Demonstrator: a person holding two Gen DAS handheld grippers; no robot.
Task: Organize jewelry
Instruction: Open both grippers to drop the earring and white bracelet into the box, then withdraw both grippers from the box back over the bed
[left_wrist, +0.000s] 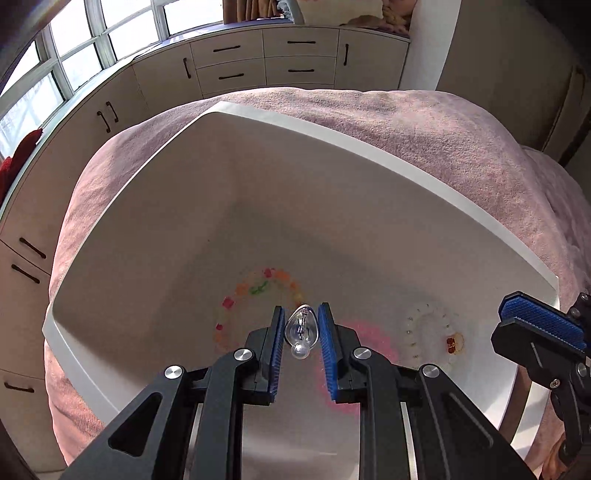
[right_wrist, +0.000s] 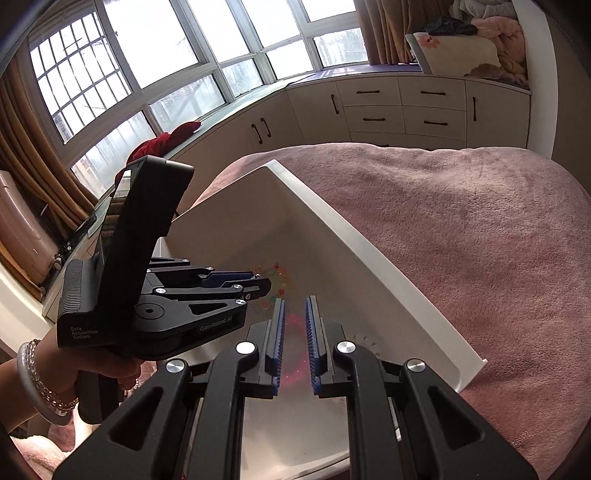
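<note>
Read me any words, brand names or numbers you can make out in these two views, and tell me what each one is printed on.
"Data Acquisition System": small white print on the black body of the left hand-held gripper, low on its near corner, seen from the right wrist view.
"GenRobot.AI": white print on the same gripper's lower black arm plate.
No other text is readable; the shallow white square tray, the pink plush blanket and the cream cabinets carry none.

One white tray (left_wrist: 258, 122) sits on one bed (left_wrist: 424, 125). In it lie three bracelets: a multicoloured one (left_wrist: 258, 288), a pink one (left_wrist: 373, 338), a pale one (left_wrist: 432, 332). One clear pendant (left_wrist: 302, 330). Two tongs.
</note>
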